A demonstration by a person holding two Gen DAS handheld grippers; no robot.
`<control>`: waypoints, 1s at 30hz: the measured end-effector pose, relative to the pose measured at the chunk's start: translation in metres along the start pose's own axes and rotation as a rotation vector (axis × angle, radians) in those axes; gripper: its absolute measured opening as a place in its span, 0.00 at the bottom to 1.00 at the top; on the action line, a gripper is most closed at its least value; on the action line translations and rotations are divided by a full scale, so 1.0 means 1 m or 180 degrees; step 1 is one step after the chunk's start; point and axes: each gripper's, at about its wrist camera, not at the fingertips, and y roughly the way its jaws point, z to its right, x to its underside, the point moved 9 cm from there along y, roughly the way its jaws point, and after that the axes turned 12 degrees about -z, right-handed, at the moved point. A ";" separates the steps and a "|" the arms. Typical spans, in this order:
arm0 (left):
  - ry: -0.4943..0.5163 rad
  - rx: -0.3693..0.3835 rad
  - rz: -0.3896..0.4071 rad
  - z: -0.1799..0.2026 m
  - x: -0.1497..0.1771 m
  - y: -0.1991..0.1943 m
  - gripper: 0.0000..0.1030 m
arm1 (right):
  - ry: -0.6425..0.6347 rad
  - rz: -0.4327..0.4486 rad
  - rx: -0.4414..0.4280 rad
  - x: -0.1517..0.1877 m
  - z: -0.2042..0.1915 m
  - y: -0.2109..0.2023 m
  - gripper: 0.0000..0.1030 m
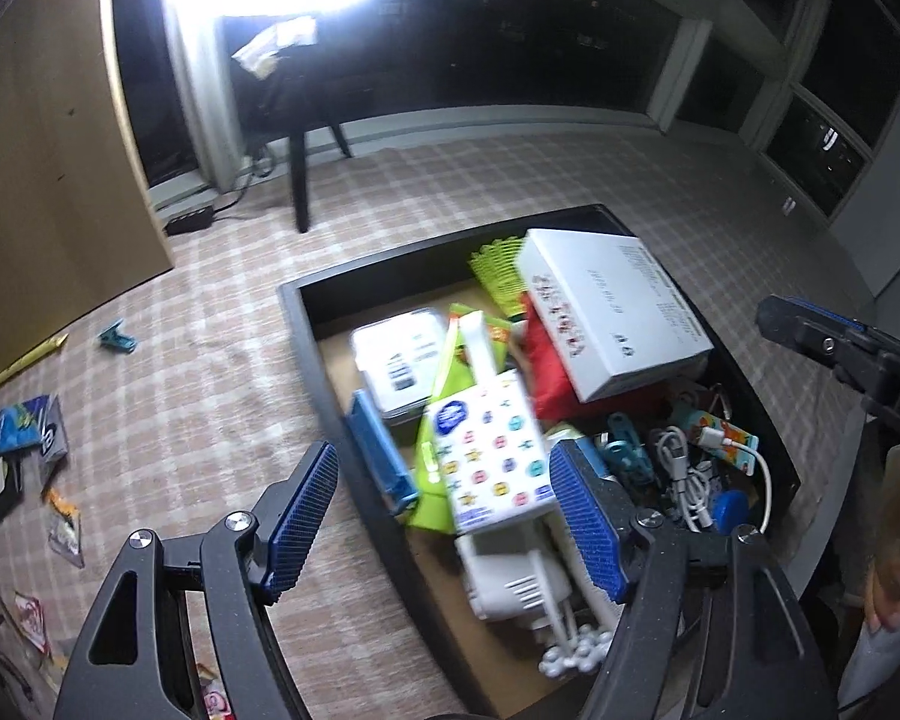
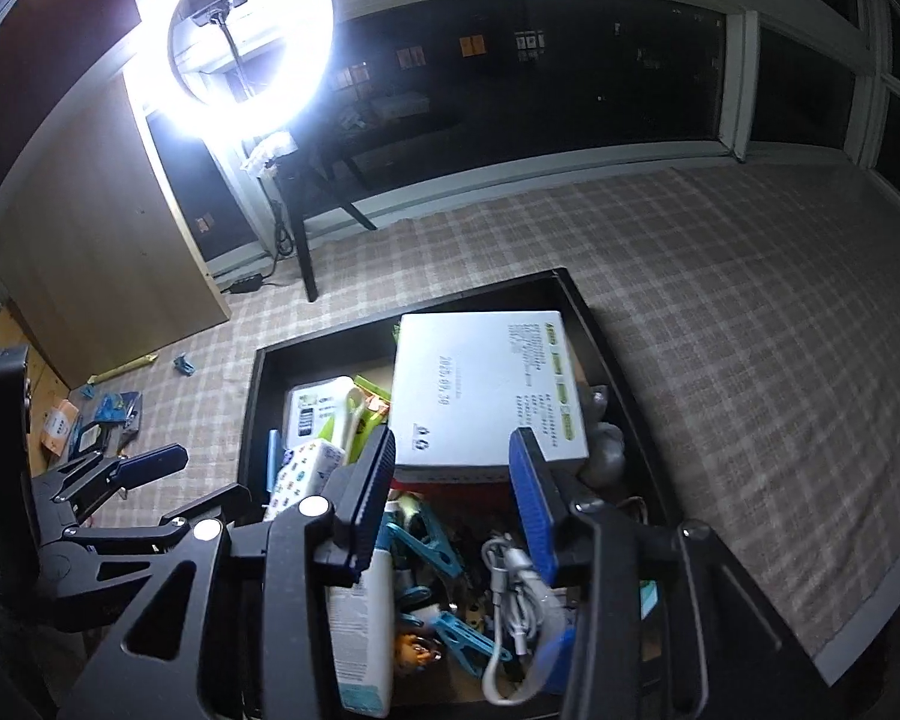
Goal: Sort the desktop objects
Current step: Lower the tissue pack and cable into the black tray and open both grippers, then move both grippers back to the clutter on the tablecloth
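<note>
A black tray (image 1: 306,324) on the checked cloth holds a jumble of objects. Among them are a white box (image 1: 618,312), a patterned tissue pack (image 1: 492,456), a clear case (image 1: 402,360), white cables (image 1: 684,468) and blue clips (image 2: 426,540). My left gripper (image 1: 444,516) hangs open over the tray's near left part, the tissue pack below it and untouched by either pad. My right gripper (image 2: 450,501) stands open above the clips and cables, just in front of the white box (image 2: 486,390), holding nothing. Each gripper also shows at the edge of the other's view.
Left of the tray, loose on the cloth, lie a blue clip (image 1: 117,339), a yellow pen (image 1: 24,363) and several small packets (image 1: 24,432). A wooden panel (image 1: 48,150) stands at the far left. A ring light (image 2: 234,42) glares behind, beside a black table leg (image 1: 299,180).
</note>
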 end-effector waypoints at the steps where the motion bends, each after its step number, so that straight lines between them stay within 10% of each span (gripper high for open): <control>1: -0.0022 -0.0015 -0.0003 -0.005 0.002 -0.001 0.69 | -0.0020 0.0008 0.0002 -0.001 -0.004 0.000 0.38; 30: -0.0819 -0.0494 -0.0164 -0.252 0.150 -0.033 0.69 | -0.0849 -0.0535 -0.0493 0.090 -0.226 0.072 0.38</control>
